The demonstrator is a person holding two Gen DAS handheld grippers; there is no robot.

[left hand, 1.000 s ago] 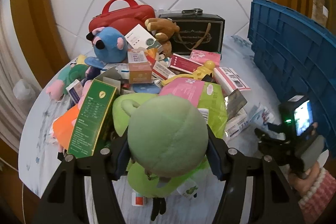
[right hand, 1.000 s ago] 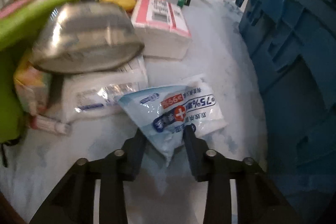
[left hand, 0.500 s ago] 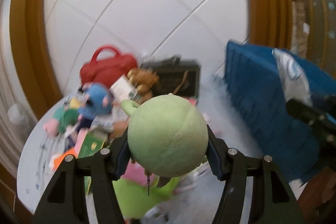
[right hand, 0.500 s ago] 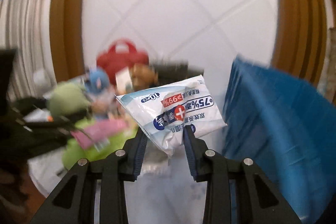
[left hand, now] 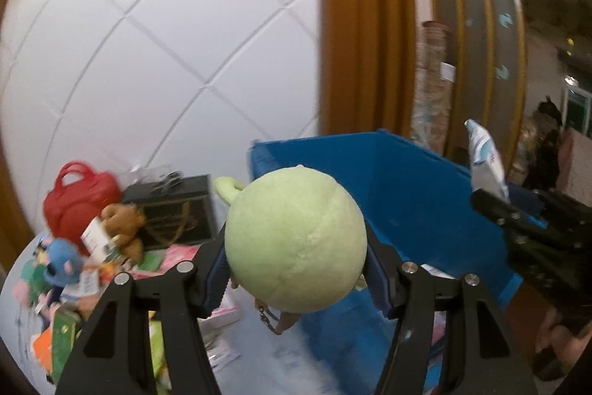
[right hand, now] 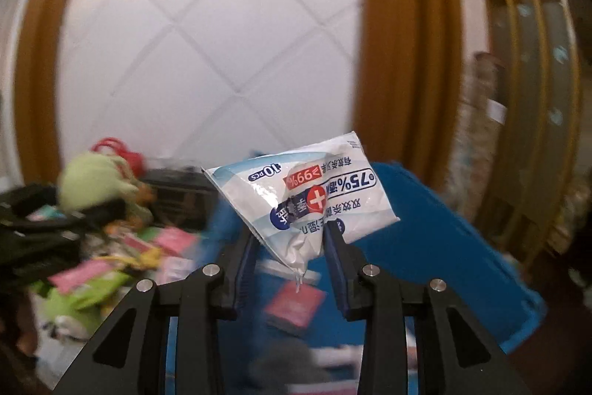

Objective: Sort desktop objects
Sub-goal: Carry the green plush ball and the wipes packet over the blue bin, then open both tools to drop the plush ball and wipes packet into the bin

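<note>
Jaws of left gripper (left hand: 296, 278) clamp green plush (left hand: 295, 239); right gripper (right hand: 291, 256) jaws pinch wipes packet (right hand: 307, 200) above blue crate (right hand: 436, 243).

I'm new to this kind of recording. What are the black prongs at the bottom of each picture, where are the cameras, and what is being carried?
No robot arm here: a person holds a two-finger gripper in each hand, each carrying a forward-looking fisheye camera. The prongs are the fingers. The left gripper squeezes a green plush toy; the right gripper pinches a wet-wipes packet. Both hover by a blue crate. Behind lies a cluttered table with a red bag, a brown teddy and a black box.
</note>
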